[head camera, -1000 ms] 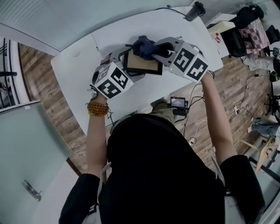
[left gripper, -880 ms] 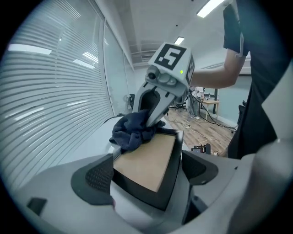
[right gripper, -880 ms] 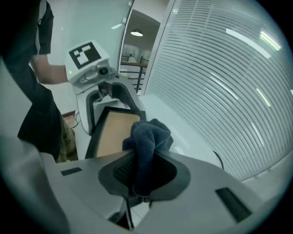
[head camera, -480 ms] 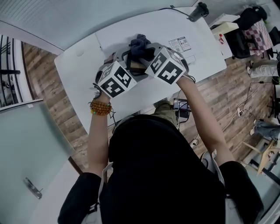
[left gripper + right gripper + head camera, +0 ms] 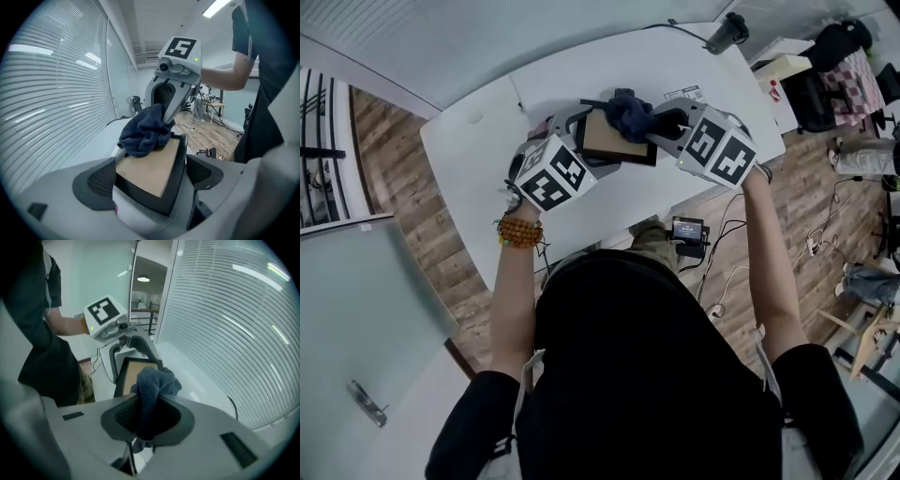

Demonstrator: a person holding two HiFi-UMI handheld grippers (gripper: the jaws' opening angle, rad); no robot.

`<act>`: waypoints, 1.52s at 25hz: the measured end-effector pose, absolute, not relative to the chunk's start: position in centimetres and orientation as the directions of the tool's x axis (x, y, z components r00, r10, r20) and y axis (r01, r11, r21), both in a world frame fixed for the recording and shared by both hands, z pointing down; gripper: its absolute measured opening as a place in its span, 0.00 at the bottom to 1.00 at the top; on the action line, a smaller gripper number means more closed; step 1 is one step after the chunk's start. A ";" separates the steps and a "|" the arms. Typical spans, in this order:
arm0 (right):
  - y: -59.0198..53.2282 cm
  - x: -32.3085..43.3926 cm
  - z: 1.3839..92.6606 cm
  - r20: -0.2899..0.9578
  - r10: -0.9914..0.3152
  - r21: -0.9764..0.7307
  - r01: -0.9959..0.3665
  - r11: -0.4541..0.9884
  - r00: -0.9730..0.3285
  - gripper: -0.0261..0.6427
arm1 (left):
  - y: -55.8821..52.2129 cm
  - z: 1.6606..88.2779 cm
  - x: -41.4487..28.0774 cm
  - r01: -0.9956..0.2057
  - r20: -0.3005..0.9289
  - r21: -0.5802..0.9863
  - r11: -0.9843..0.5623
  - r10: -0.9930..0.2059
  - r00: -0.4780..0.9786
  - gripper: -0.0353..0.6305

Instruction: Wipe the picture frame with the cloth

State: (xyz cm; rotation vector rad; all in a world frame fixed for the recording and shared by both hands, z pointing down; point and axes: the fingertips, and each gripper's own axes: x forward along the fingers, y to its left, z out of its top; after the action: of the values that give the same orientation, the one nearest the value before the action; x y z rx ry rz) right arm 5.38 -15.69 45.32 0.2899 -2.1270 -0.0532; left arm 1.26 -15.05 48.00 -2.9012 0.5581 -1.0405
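Left gripper [image 5: 151, 175]: jaws clamped on the near end of the black picture frame [image 5: 152, 161], one pad on each side edge. The frame's tan panel faces up, and it is held tilted over the white table [image 5: 478, 145].

Right gripper [image 5: 147, 420]: jaws closed on a bunched dark blue cloth [image 5: 153, 385]. The cloth lies on the far end of the frame, touching the tan panel and the far border.

The grippers face each other along the frame. Bead bracelet [image 5: 517, 231] on the person's left wrist.
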 end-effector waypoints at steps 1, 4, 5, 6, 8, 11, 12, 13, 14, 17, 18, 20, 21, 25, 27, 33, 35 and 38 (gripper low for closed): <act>-15.6 5.9 46.1 0.849 -0.223 0.158 -0.173 0.972 -0.478 0.11 | -15.1 48.0 1.2 -0.327 0.614 -0.126 -0.936 -0.333 0.715 0.75; -15.2 5.3 47.6 0.879 -0.215 0.164 -0.153 0.975 -0.427 0.11 | -15.1 47.9 1.2 -0.329 0.617 -0.124 -0.936 -0.332 0.713 0.75; -15.0 4.6 47.7 0.881 -0.208 0.159 -0.147 0.976 -0.425 0.11 | -15.1 47.9 1.2 -0.329 0.618 -0.124 -0.936 -0.332 0.713 0.75; -14.8 3.9 47.8 0.885 -0.199 0.155 -0.138 0.978 -0.421 0.10 | -15.1 47.9 1.3 -0.328 0.619 -0.123 -0.936 -0.331 0.712 0.75; -14.5 2.8 47.9 0.892 -0.181 0.144 -0.118 0.982 -0.414 0.10 | -15.1 48.0 1.2 -0.329 0.620 -0.122 -0.936 -0.331 0.712 0.75; -14.3 0.9 47.8 0.880 -0.150 0.114 -0.107 0.988 -0.450 0.10 | -15.0 48.1 1.2 -0.329 0.620 -0.121 -0.937 -0.330 0.712 0.75; -14.2 0.1 47.8 0.869 -0.141 0.099 -0.112 0.989 -0.474 0.11 | -15.0 48.2 1.1 -0.329 0.620 -0.121 -0.936 -0.330 0.711 0.75; -14.1 -0.8 47.8 0.858 -0.133 0.085 -0.117 0.989 -0.497 0.10 | -15.0 48.1 1.1 -0.330 0.620 -0.122 -0.936 -0.332 0.711 0.75; -14.1 -1.6 47.7 0.848 -0.128 0.076 -0.121 0.990 -0.515 0.10 | -15.0 48.0 1.1 -0.330 0.619 -0.124 -0.936 -0.333 0.712 0.75; -14.2 -2.8 47.7 0.824 -0.121 0.054 -0.135 0.989 -0.553 0.11 | -15.2 47.9 1.1 -0.335 0.618 -0.126 -0.934 -0.338 0.710 0.75; -14.3 -2.7 47.6 0.807 -0.115 0.028 -0.156 0.987 -0.580 0.11 | -15.2 48.0 1.0 -0.338 0.621 -0.129 -0.932 -0.341 0.706 0.75; -14.7 -2.0 46.8 0.739 -0.112 -0.061 -0.231 0.971 -0.665 0.11 | -15.1 48.0 1.0 -0.337 0.618 -0.142 -0.931 -0.349 0.704 0.75; -14.9 -1.5 45.9 0.686 -0.127 -0.111 -0.276 0.955 -0.716 0.11 | -15.0 48.0 0.9 -0.334 0.610 -0.151 -0.931 -0.353 0.709 0.75; -16.3 1.1 39.9 0.385 -0.315 -0.215 -0.416 0.883 -0.867 0.11 | -14.8 46.4 0.3 -0.376 0.493 -0.059 -0.925 -0.354 0.795 0.74; -17.1 3.1 36.7 0.236 -0.440 -0.201 -0.487 0.850 -0.866 0.11 | -15.0 44.3 -0.7 -0.423 0.389 0.009 -0.906 -0.387 0.836 0.74; -16.6 6.7 33.6 0.109 -0.668 0.030 -0.669 0.742 -0.736 0.11 | -14.7 37.3 -5.3 -0.617 0.104 0.054 -0.785 -0.611 0.785 0.06; -15.9 6.8 34.0 0.118 -0.691 0.119 -0.681 0.723 -0.713 0.11 | -14.1 36.2 -5.6 -0.655 0.055 0.038 -0.754 -0.653 0.755 0.06; -15.1 6.9 34.1 0.107 -0.698 0.141 -0.684 0.716 -0.708 0.11 | -13.4 35.9 -5.5 -0.706 0.042 -0.036 -0.708 -0.707 0.706 0.06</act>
State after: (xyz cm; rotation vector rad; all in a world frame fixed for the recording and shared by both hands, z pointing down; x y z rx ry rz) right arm 6.89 -15.10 34.08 1.1220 -2.7670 -0.1363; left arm -5.48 -13.39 35.91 -2.8855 1.1941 -0.0823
